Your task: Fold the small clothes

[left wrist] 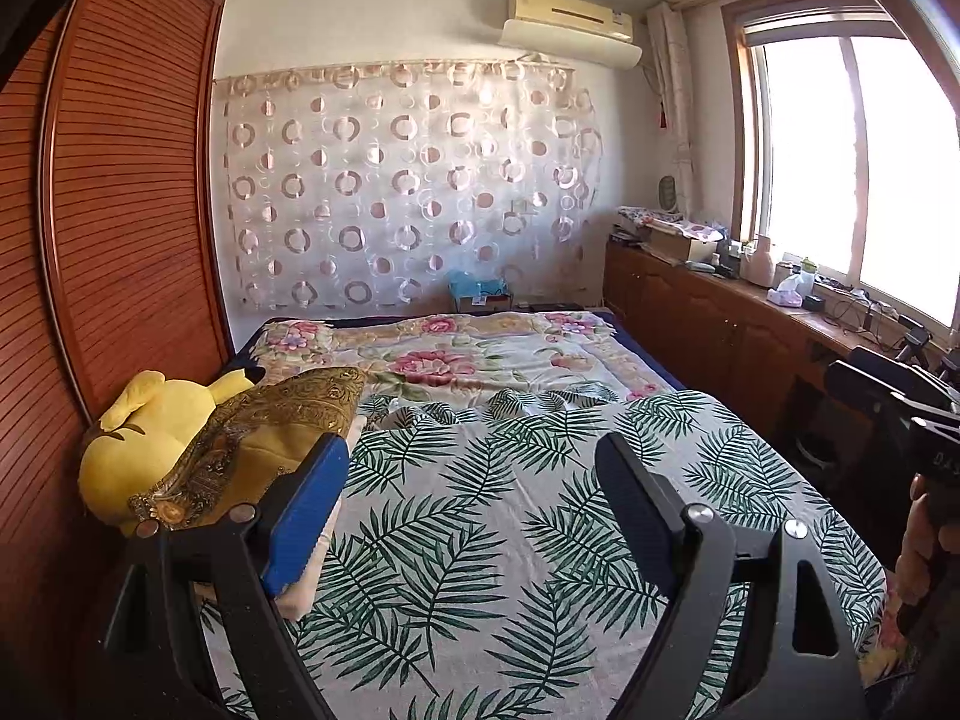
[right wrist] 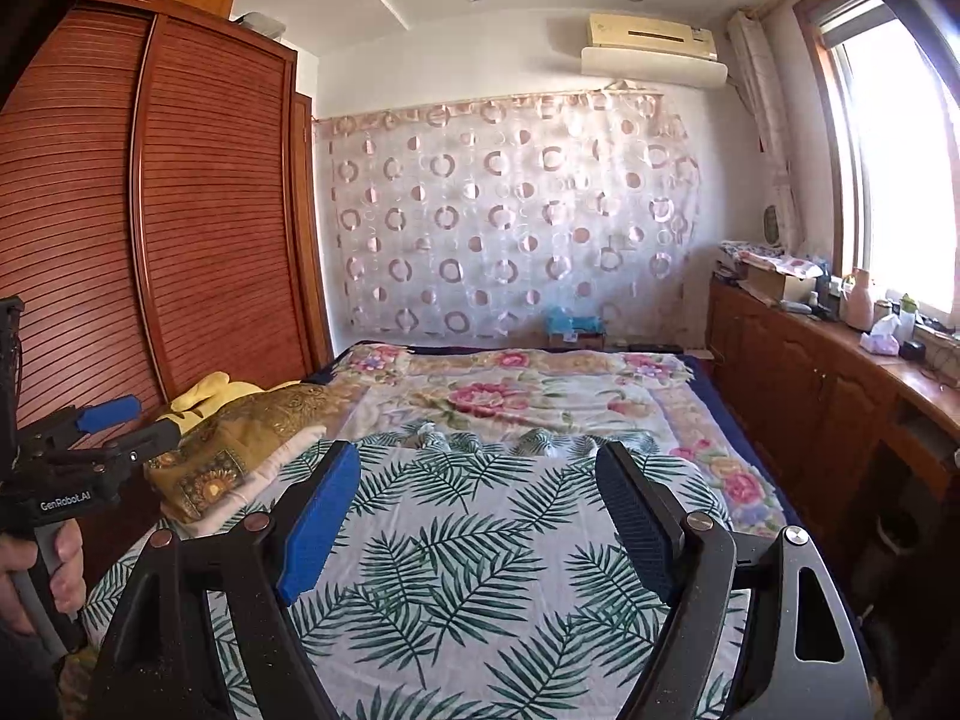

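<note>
The left gripper (left wrist: 474,462) has its fingers spread wide, with nothing between them and touching nothing. The right gripper (right wrist: 480,471) is likewise spread wide and empty. No earlier view is on hand to compare.

Beneath and ahead of both pairs of fingers lies a leaf-print sheet (left wrist: 480,516) spread over the bed (left wrist: 603,315). Past the fingertips its far edge is rumpled against a floral blanket (left wrist: 456,354). No small garment can be made out on the sheet; I cannot tell where the clothes are.

Beside the left gripper's left finger (left wrist: 306,504) sits a gold patterned pillow (left wrist: 264,438) with a yellow plush toy (left wrist: 138,444) behind it. A wooden wardrobe (left wrist: 132,180) stands further left. A cabinet (left wrist: 708,312) under a window (left wrist: 852,168) runs off to the right of the fingers. A circle-patterned curtain (left wrist: 408,180) hangs straight ahead, below an air conditioner (left wrist: 570,18).
</note>
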A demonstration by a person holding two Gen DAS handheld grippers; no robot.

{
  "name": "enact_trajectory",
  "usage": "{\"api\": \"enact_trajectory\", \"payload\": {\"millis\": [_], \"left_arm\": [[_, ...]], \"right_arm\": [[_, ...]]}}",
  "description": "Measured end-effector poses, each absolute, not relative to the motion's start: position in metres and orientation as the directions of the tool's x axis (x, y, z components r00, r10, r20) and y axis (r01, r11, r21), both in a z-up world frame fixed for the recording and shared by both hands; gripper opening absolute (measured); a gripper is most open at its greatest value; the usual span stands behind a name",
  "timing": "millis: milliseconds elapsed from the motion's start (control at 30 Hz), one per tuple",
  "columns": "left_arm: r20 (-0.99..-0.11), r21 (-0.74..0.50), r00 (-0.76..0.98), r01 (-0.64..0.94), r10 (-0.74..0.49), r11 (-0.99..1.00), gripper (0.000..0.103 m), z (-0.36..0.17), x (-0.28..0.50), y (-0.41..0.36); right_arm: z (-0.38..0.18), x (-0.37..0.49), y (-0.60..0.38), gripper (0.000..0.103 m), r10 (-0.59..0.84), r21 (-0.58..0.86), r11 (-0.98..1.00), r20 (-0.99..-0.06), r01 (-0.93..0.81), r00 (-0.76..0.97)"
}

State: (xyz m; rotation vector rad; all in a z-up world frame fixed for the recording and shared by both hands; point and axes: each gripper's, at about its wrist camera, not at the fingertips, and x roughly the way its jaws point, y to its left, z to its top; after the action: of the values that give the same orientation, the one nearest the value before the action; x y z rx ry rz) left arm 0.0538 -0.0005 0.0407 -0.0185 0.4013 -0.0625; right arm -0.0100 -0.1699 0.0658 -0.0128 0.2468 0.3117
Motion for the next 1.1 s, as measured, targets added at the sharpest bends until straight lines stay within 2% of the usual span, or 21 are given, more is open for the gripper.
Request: {"api": "enact_trajectory", "payload": {"millis": [1100], "left_arm": [[-0.373,-0.02,0.926,0.06,-0.063,0.998,0.085,0.052,0.046,-0.003]], "right_arm": [[0.053,0.002,-0.181,0.082,0.305,0.038,0.951,-0.25,-0.306,0.919]]}}
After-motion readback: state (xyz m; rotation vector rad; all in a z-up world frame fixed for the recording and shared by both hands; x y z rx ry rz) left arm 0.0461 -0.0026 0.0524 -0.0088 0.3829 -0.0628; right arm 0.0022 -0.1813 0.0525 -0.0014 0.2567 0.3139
